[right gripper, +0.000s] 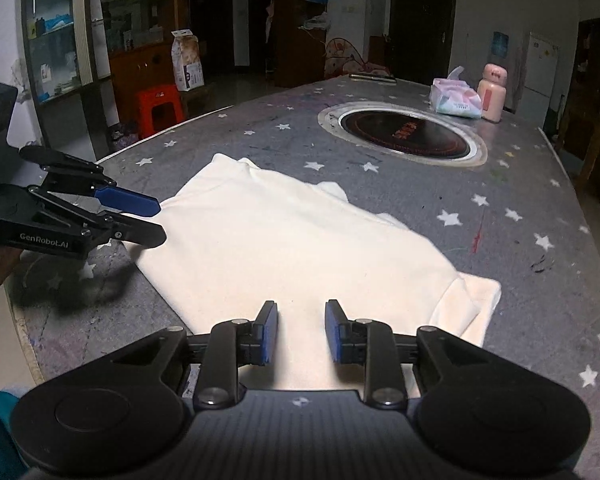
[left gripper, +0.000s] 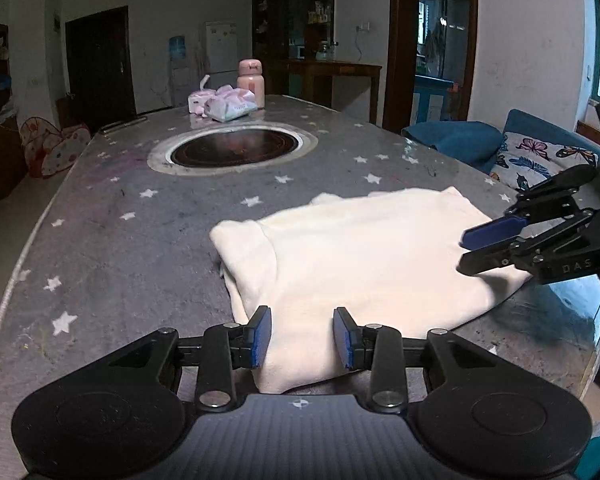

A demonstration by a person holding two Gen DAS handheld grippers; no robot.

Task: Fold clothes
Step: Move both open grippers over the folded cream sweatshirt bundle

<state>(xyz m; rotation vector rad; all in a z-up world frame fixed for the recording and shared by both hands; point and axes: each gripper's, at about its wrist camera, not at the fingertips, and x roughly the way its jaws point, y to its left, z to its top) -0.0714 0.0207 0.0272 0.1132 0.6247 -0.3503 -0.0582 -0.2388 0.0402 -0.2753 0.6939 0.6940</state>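
The cream garment lies partly folded at the worktop's near edge. Left tongs and right tongs hover released at its 6 o'clock hem; whether mid-fold or finished, unclear.

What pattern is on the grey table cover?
White stars scattered over the grey table cover; the right wrist view shows them best.
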